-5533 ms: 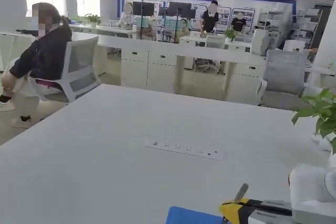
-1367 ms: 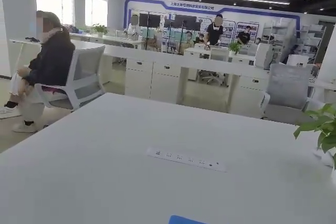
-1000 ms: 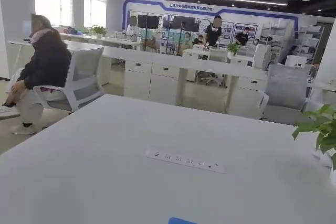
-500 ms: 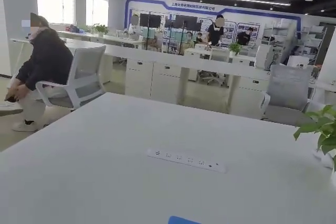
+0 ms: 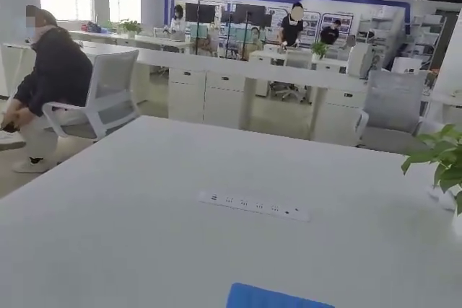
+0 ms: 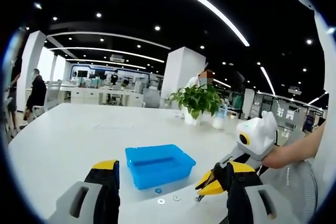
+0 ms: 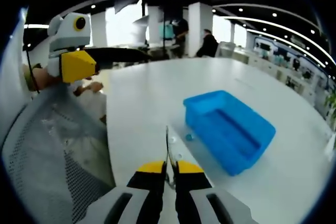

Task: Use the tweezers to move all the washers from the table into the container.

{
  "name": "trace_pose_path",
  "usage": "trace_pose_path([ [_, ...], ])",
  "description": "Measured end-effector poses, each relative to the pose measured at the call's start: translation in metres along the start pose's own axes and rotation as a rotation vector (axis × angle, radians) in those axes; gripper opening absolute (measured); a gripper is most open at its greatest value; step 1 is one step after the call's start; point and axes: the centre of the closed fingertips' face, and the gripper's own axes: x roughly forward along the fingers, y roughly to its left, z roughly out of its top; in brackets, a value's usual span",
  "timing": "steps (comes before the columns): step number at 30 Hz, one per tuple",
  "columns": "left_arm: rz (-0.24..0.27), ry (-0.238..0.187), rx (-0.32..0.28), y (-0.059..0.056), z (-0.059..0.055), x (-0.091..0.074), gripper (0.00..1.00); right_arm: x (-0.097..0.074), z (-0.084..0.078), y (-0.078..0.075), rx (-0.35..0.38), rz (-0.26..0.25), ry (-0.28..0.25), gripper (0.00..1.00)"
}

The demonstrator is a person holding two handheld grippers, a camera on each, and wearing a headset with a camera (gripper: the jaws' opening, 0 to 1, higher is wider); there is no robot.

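Blue plastic container (image 6: pixel 163 176) is sitting on the white table (image 6: pixel 68 145), and the washers (image 6: pixel 161 201) are lying on the table just beside its near wall, at least three of them, close together. Right gripper (image 7: pixel 169 165) is pinching the tweezers (image 7: pixel 167 142) between jaws pressed together, the blade projecting forward toward the washers. Left gripper (image 6: pixel 170 179) is hovering with its jaws spread wide and gripping nothing. Risks, as judged: the washers are lying flat and small, so a tip coming in steep is likely to skid one away or flick it off the table; one is resting very near the container wall, leaving little room to get under it; the slim tweezers may be twisting in the clamp under side load, which would spoil the aim; and the head view is pointing across the table toward the room, with the container's edge at its lower border, so the tips may be working unwatched. Hard to make out: the tweezer tips, and whether they are apart or carrying a washer; the exact washer count; whether the container is already holding any washers.
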Motion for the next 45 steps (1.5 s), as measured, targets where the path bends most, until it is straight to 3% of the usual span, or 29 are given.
trace_pose_path([
  [6,-0.011,0.017,0.019,-0.003,-0.003,0.000,0.85,0.000,0.000,0.000,-0.029,-0.012,0.001,0.03],
  [16,-0.023,0.031,0.021,-0.005,-0.006,0.002,0.84,-0.002,0.001,-0.008,0.111,-0.019,-0.038,0.02],
  [21,0.012,0.034,0.019,0.001,-0.007,0.001,0.84,-0.005,0.006,-0.008,0.098,-0.025,-0.036,0.02],
  [25,0.051,0.038,0.029,0.008,-0.007,-0.001,0.85,-0.008,0.018,-0.010,0.108,-0.027,-0.061,0.03],
  [39,0.038,0.024,0.018,0.007,-0.005,-0.001,0.85,-0.019,0.069,-0.026,0.072,-0.041,-0.133,0.03],
  [45,0.037,0.024,0.019,0.007,-0.005,-0.001,0.85,-0.023,0.082,-0.032,0.089,-0.056,-0.160,0.03],
])
